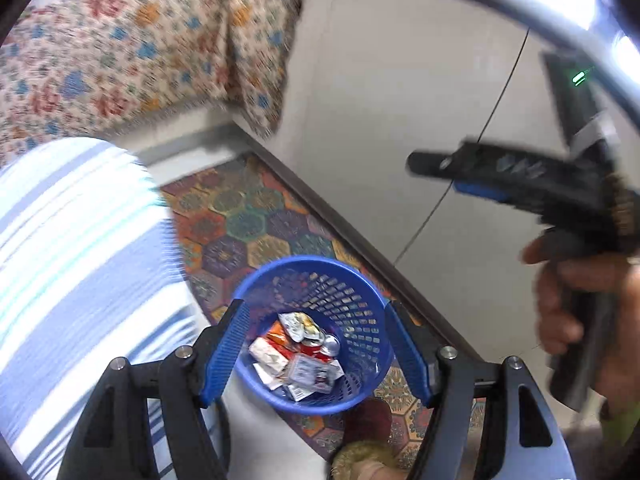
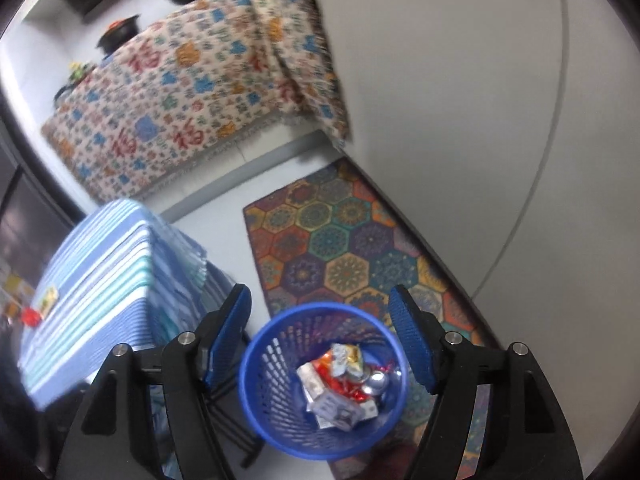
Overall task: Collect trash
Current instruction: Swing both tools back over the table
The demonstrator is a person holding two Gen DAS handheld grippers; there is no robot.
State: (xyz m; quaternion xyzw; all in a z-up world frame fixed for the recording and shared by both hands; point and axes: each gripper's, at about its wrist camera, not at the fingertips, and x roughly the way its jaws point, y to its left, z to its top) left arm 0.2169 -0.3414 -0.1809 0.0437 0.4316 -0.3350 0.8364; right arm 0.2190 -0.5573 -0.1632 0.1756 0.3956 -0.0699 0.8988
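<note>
The left gripper hangs over the blue basket with its fingers spread wide and nothing between them; the right gripper hovers above the same basket, likewise released and empty. The trash (crumpled wrappers, a flattened can, small cartons) lies piled at the bottom of the basket, which stands at the near edge of the patterned rug. The drop seems done, so the sound next move is probably to lift both grippers straight up, clear of the rim, before turning toward the striped tabletop, where two small scraps lie near its left edge. That table stands just beside the basket on the left. A floral-covered bed fills the far side.
</note>
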